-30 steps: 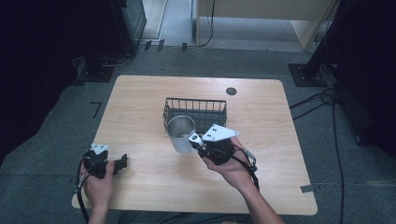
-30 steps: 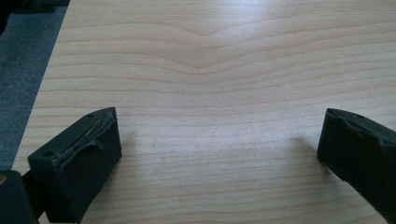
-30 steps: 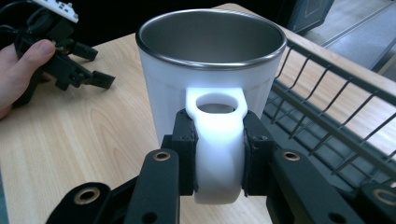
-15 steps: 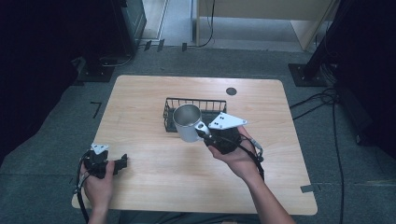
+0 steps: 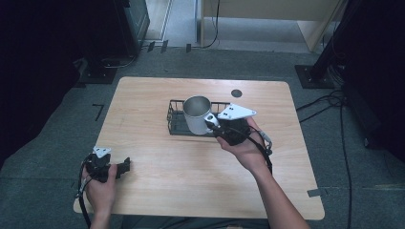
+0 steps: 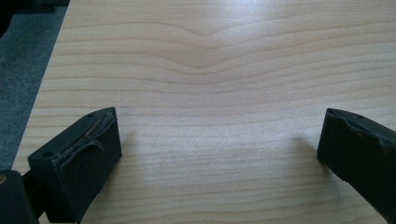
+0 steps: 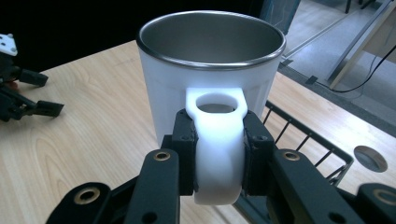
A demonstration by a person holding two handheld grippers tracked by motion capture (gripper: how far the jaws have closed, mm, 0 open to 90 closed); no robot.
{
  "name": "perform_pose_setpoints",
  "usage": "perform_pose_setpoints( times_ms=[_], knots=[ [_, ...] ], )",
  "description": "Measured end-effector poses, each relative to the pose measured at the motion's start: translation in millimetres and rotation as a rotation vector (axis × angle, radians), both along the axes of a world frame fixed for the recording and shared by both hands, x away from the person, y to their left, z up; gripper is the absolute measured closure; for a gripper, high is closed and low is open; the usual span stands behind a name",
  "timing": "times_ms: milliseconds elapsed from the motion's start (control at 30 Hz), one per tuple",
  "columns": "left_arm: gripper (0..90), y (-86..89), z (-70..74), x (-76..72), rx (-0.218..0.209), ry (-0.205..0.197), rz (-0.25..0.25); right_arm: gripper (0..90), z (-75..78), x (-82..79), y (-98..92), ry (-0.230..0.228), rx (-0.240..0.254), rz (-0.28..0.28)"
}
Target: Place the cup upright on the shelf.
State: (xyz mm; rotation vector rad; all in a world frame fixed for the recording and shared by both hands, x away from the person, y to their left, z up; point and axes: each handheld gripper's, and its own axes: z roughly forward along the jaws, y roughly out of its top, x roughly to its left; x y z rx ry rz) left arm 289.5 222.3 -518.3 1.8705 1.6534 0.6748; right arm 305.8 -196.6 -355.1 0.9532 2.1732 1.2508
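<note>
The right gripper (image 7: 218, 156) has its fingers (image 7: 184, 156) clamped on the white handle (image 7: 218, 140) of a mug (image 7: 210, 70); the two black pads press the handle from either side, with the loop of the handle standing up between them. The mug is white outside and steel inside, upright with its mouth up and nothing visible inside it. In the high view the mug (image 5: 197, 114) is held off the counter (image 5: 157, 167), in front of and partly over the near-left part of a black wire basket (image 5: 175, 114) that sits near the middle of the counter. The right hand (image 5: 241, 145) grips the body of its gripper (image 5: 213, 125) from below, forearm coming in from the lower right and reaching forward and to the left, the gripper's grey plate on top.

The left gripper (image 5: 125, 165) sits at the near left corner of the counter, well apart from the mug and basket. Its fingers (image 6: 81, 158) stand wide apart with only bare wood between them, holding nothing; they lie low over the counter. The left hand (image 5: 99, 183) wraps the gripper's body from behind, with the cable trailing off the edge. From the right gripper view this gripper (image 7: 28, 100) shows at the far left, pointing across the counter.
</note>
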Motion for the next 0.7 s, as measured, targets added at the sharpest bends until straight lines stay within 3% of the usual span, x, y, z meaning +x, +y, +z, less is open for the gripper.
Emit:
perform_pose_setpoints(
  times_ms=[700],
  knots=[
    [0.0,0.0,0.0,0.0,0.001,0.0,0.0,72.2,0.8,33.5,-4.6,-0.001,-0.005,-0.019]
  ],
)
